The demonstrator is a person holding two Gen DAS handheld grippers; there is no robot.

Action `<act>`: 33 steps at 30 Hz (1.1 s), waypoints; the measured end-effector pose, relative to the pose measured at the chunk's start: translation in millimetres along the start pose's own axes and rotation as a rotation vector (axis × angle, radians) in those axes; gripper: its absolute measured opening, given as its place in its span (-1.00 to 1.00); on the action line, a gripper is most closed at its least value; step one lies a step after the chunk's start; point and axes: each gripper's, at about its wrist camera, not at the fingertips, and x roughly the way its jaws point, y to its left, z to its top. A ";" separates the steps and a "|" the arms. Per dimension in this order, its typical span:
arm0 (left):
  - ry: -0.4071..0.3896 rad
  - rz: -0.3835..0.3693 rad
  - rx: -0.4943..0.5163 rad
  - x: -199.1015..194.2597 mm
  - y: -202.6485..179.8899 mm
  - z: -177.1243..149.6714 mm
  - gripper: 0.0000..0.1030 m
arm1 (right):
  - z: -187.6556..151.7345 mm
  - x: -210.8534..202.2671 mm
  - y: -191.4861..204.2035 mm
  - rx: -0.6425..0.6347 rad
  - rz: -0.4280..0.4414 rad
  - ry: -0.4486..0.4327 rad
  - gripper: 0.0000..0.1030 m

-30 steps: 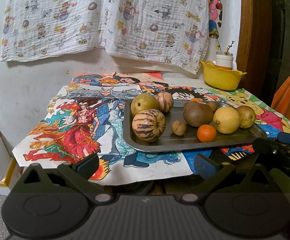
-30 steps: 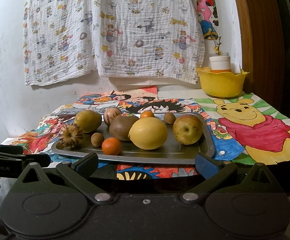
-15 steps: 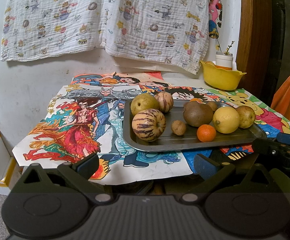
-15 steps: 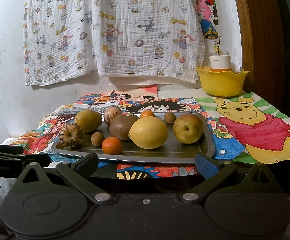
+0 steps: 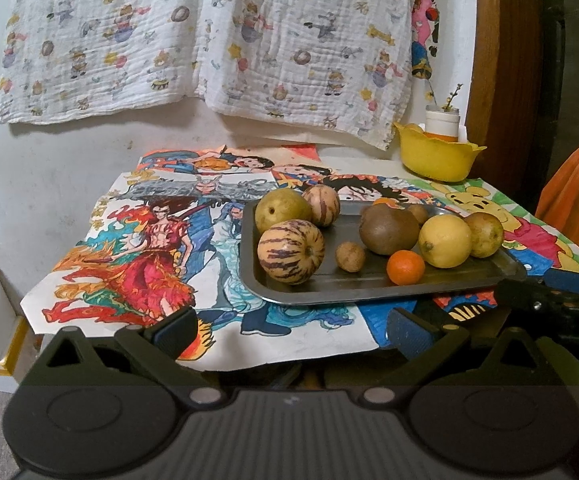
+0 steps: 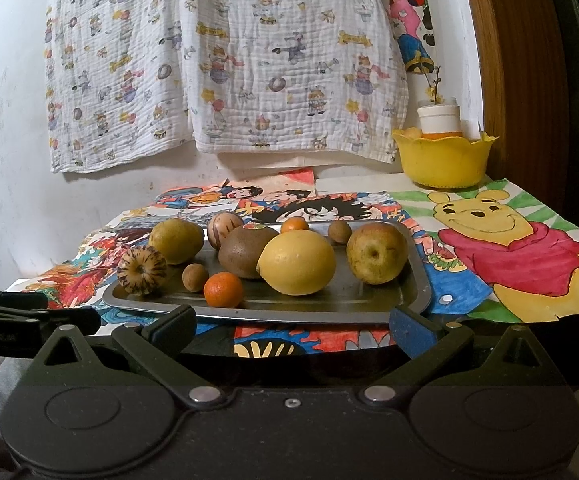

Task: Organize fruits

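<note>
Both grippers hover low at the near edge of the worktop with their blue-padded fingers spread wide and nothing between them: the left gripper faces the tray from its left corner, the right gripper from straight in front. Each also shows at the edge of the other's view, the right gripper as a black bar at the right of the left wrist view.

All the fruit lies on a grey rectangular metal tray resting on coloured cartoon drawings that cover the worktop. In the right wrist view, a large yellow lemon sits near the front middle, with a small orange mandarin just to its left and a brown kiwi-like fruit behind them. A yellow-green pear stands to the right of the lemon. At the tray's left end are a cream melon with purple stripes, a small brown nut-like fruit beside it, and a yellow-green round fruit behind. Along the back sit a second striped melon, a second small mandarin and another small brown fruit.

A yellow scalloped plastic bowl holding a white pot stands at the worktop's far right corner, well apart from the tray. A white printed cloth hangs on the wall behind.
</note>
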 end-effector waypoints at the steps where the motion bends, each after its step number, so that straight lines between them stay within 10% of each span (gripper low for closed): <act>1: -0.003 0.002 0.002 -0.7 -0.3 -0.6 0.99 | 0.2 0.2 -0.3 0.000 0.000 0.000 0.99; 33: 0.016 -0.002 -0.014 7.7 -1.1 3.0 0.99 | -15.4 -8.2 27.7 0.024 0.002 0.029 0.99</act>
